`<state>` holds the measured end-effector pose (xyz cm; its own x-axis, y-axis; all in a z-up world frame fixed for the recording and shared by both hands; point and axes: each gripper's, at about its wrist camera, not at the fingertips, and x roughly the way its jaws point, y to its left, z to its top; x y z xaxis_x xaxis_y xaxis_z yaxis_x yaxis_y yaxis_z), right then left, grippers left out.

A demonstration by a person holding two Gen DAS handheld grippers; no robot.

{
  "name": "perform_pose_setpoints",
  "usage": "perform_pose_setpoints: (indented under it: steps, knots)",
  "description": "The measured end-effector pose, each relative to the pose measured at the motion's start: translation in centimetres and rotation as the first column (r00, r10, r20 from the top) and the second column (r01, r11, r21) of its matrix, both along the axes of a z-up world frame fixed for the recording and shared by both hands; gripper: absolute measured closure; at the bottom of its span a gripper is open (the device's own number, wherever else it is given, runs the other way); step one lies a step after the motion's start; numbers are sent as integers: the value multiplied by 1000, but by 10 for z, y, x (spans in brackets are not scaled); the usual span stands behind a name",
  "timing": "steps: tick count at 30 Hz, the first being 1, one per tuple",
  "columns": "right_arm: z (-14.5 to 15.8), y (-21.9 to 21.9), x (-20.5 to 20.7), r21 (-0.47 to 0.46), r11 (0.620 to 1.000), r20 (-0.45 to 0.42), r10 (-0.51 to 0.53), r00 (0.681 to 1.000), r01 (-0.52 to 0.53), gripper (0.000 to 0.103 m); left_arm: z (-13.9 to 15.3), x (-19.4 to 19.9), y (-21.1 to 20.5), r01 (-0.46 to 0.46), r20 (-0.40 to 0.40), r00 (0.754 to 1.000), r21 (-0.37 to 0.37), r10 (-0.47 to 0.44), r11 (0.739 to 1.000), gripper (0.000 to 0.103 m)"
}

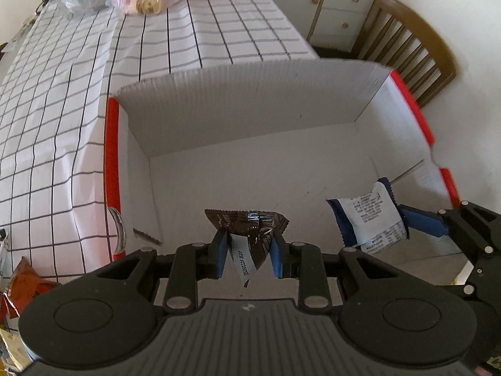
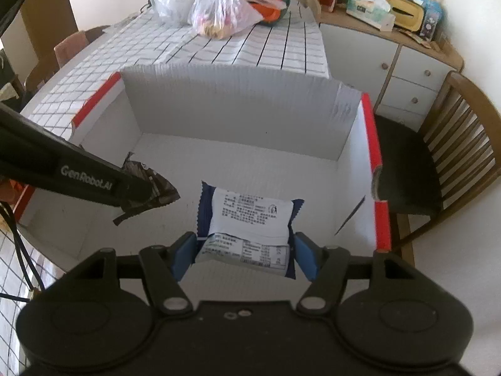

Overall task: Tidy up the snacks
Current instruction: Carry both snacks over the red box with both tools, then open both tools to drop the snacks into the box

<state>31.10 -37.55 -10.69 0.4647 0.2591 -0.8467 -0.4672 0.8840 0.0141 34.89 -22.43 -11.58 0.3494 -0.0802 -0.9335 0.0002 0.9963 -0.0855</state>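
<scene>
Over the open white cardboard box with red-edged flaps (image 2: 238, 119) on the grid-patterned tablecloth (image 1: 62, 109), the left gripper (image 1: 249, 255) pinches a crumpled dark brown foil snack packet (image 1: 250, 224), jaws nearly closed. At its three o'clock, the right gripper (image 2: 245, 255), jaws partly open, clamps a white and navy blue snack pouch (image 2: 250, 216) above the box floor.

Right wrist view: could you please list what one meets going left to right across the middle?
left gripper → brown snack packet → white-and-blue snack packet → red-edged box wall → wooden chair
</scene>
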Motion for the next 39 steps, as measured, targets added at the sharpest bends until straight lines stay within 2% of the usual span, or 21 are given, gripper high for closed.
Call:
perform_pose_setpoints:
  steps: [12,21,25,28,34,39]
  knots:
    - [-8,3,3,-11,1000,-27,14,1000,-15,34,-16,-3,0,0,-46,999,15,0,1000,76]
    - [-2,-1,-1,3,1000,-13,9,1000,-9,33,-12,-6,2,-5,-31,1000,3,5,1000,74]
    - [4,-2,-6,8,1000,4,10,1000,-10,25,-2,-13,4,-1,4,1000,-17,1,1000,59]
    - [11,-4,-10,15,1000,19,11,1000,-11,25,7,-21,4,2,37,999,-10,-1,1000,46]
    - [26,-9,-21,37,999,53,6,999,-8,23,28,-38,8,-8,98,995,-30,11,1000,45]
    - [46,-11,-33,75,997,88,4,996,-10,20,47,-58,15,-16,163,986,-47,23,999,40]
